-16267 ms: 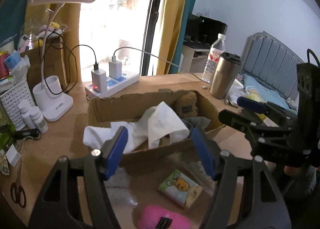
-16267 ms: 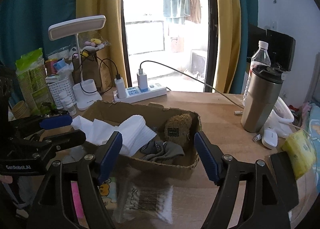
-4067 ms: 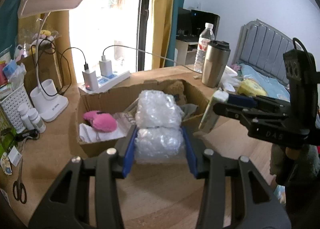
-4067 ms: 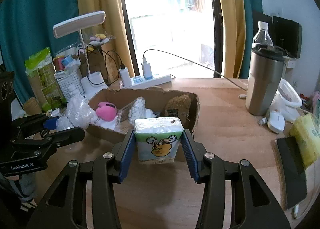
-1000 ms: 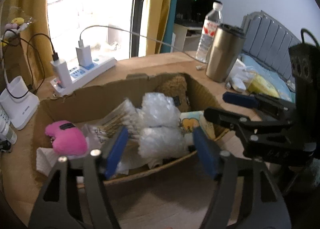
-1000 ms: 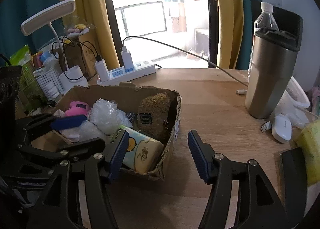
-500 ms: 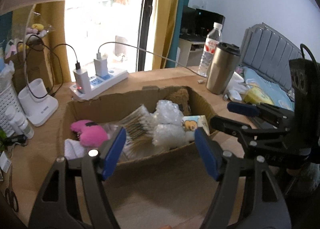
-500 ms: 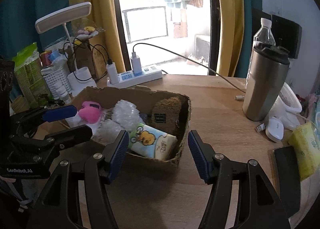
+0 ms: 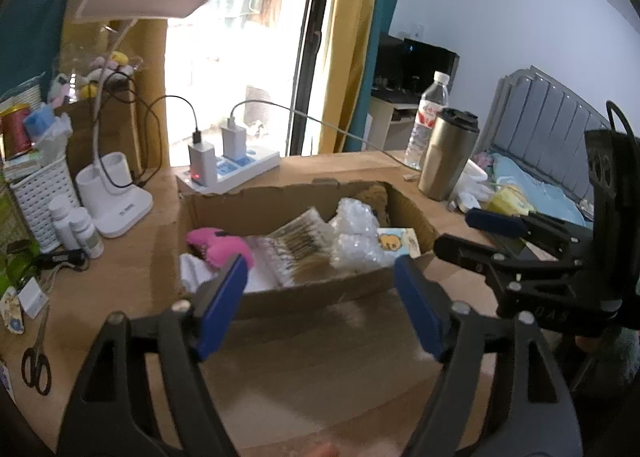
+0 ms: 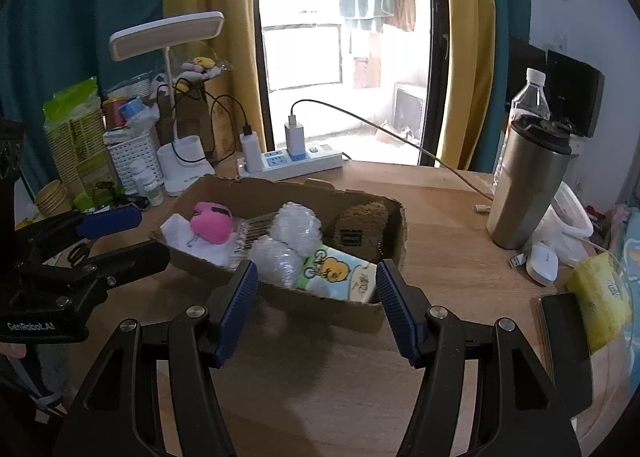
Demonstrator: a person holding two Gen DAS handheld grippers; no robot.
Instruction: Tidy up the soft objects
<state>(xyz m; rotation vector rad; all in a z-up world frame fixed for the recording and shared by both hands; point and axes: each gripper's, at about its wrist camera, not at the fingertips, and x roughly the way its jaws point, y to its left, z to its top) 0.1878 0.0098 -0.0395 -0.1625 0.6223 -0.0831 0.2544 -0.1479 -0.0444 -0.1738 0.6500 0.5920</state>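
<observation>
A shallow cardboard box (image 9: 280, 201) (image 10: 348, 311) sits on the wooden desk. Inside lie a pink plush (image 9: 218, 247) (image 10: 212, 223), a bubble-wrap bundle (image 9: 354, 235) (image 10: 286, 243), a cartoon tissue pack (image 9: 396, 241) (image 10: 340, 271), a brown plush (image 10: 362, 227), a clear packet (image 9: 298, 245) and white paper. My left gripper (image 9: 320, 297) (image 10: 116, 237) hangs in front of the box, its jaws opening with nothing between them. My right gripper (image 10: 314, 293) (image 9: 472, 233) stands open and empty just before the box's near wall.
A power strip (image 10: 296, 163) with chargers and a white desk lamp (image 9: 120, 193) stand behind the box. A steel tumbler (image 10: 524, 185), water bottle (image 10: 528, 97), mouse (image 10: 542, 257) and yellow pack (image 10: 602, 293) are right. Scissors (image 9: 36, 357), small bottles and a basket are left.
Both grippers have drawn back and up from the box, which looks smaller and farther now. The left jaws stand wider apart. The items stay in the box.
</observation>
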